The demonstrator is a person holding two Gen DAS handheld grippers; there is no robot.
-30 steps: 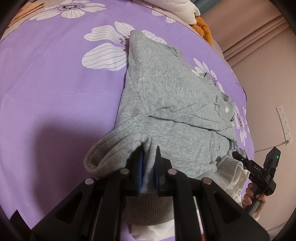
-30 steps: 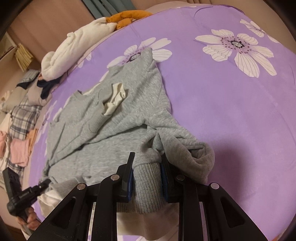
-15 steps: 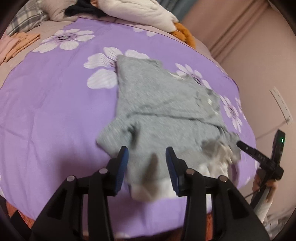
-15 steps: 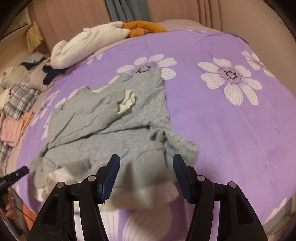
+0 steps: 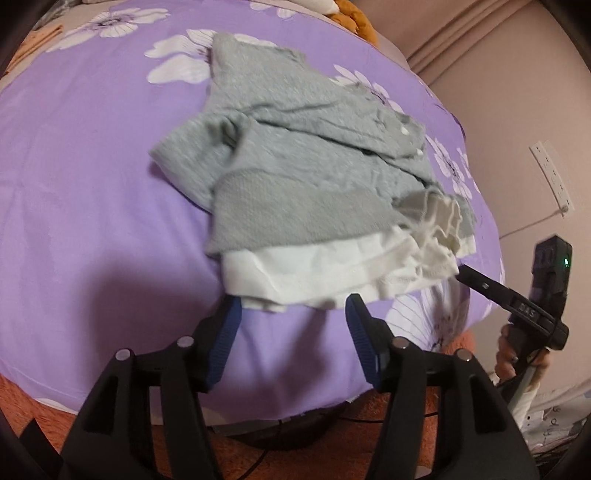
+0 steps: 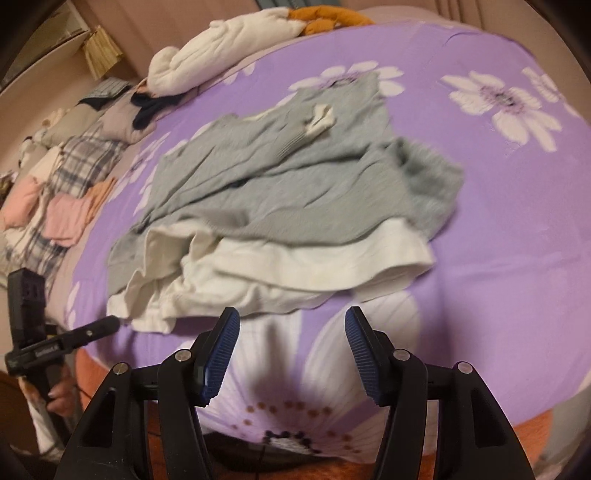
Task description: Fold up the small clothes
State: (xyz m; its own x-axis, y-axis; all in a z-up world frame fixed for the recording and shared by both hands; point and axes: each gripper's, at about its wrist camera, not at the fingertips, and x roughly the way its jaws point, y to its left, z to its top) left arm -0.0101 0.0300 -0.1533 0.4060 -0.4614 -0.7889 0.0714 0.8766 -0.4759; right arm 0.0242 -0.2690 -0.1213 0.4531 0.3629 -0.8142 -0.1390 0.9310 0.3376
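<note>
A grey sweater (image 5: 295,155) with a white hem layer (image 5: 325,269) lies rumpled on the purple flowered bedspread (image 5: 92,166). It also shows in the right wrist view (image 6: 280,184), its white hem (image 6: 295,266) nearest me. My left gripper (image 5: 293,325) is open and empty, just short of the white hem. My right gripper (image 6: 291,332) is open and empty, also just short of the hem. The right gripper also shows in the left wrist view (image 5: 476,284), and the left gripper in the right wrist view (image 6: 103,325), each at a corner of the hem.
Folded and piled clothes (image 6: 62,192) lie at the bed's left side. A white pillow (image 6: 221,51) and an orange soft toy (image 6: 325,18) sit at the far end. An orange rug (image 5: 332,424) is below the bed's edge. A wall with a socket strip (image 5: 550,177) stands at the right.
Both grippers were shut on the sweater's ribbed hem a second ago. They have opened, let the hem drop onto the bed, and pulled back towards the bed's edge.
</note>
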